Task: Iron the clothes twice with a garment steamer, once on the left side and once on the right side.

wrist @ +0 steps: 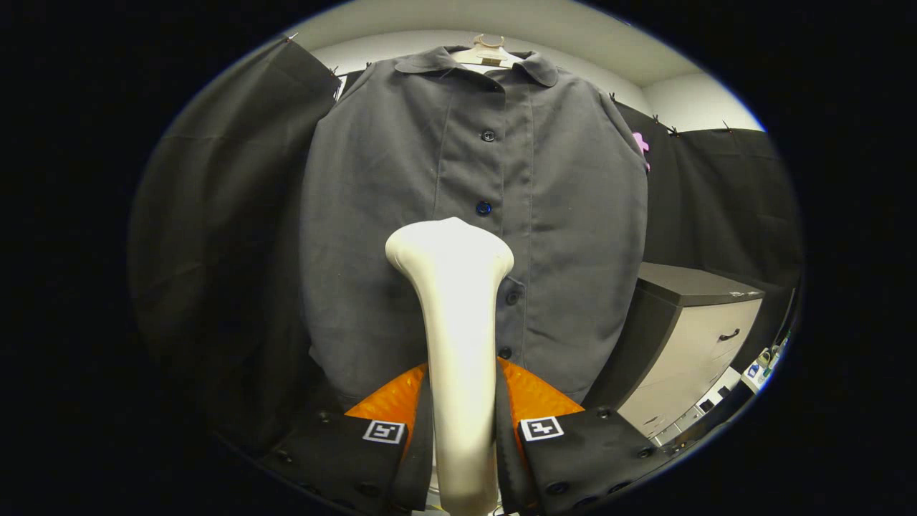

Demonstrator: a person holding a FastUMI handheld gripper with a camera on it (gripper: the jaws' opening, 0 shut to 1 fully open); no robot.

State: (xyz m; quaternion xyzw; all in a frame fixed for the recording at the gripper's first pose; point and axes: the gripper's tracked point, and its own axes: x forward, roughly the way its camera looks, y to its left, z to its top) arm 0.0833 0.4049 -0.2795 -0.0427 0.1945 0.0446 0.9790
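Observation:
A dark grey buttoned shirt [401,215] hangs on a pale hanger [488,54] straight ahead, its front facing me. My gripper [462,401] is shut on the handle of a cream garment steamer [458,322], which rises upright between the fingers. The steamer's wide head [450,247] sits at the middle of the shirt, just left of the button placket, level with a dark blue button [484,208]. Whether the head touches the cloth is not clear.
A beige cabinet [691,344] with a dark top and drawer handles stands to the right of the shirt. Small items lie on a low surface [763,362] further right. Black cloth walls hang on both sides behind the shirt.

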